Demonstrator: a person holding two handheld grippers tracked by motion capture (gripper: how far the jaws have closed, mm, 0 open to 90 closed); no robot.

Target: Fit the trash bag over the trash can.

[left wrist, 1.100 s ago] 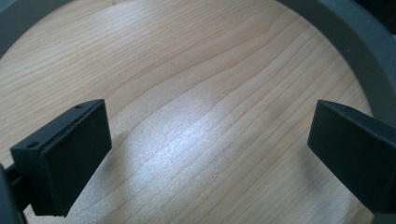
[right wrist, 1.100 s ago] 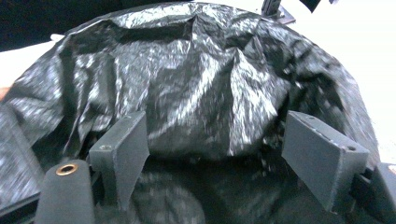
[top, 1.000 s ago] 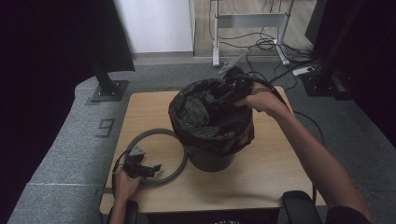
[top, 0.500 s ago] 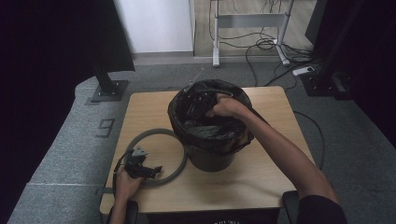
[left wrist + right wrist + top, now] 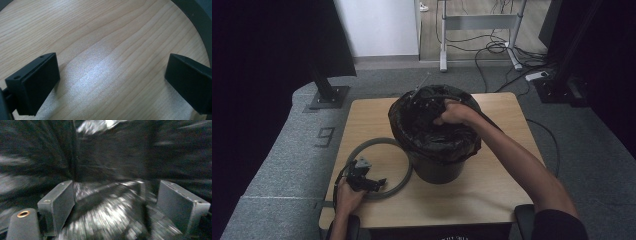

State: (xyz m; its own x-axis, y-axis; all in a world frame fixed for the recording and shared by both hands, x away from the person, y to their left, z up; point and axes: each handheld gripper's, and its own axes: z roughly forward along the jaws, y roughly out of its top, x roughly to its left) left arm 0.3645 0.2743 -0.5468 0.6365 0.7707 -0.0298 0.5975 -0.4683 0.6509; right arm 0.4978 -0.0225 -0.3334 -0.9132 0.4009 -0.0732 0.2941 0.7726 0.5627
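The high view looks down from above the table (image 5: 492,195) – the left gripper view sits very near that same wood, and the right gripper view peers close inside the black bag (image 5: 105,157).

In the right gripper view the black liner bag (image 5: 107,157) is smeared by blur, so we cannot tell whether it touches the right claw (image 5: 116,202). In the high view that claw (image 5: 424,107) is mostly hidden inside the bag. The grey ring (image 5: 197,15) is cut off at the edge, beside the left claw (image 5: 112,82).
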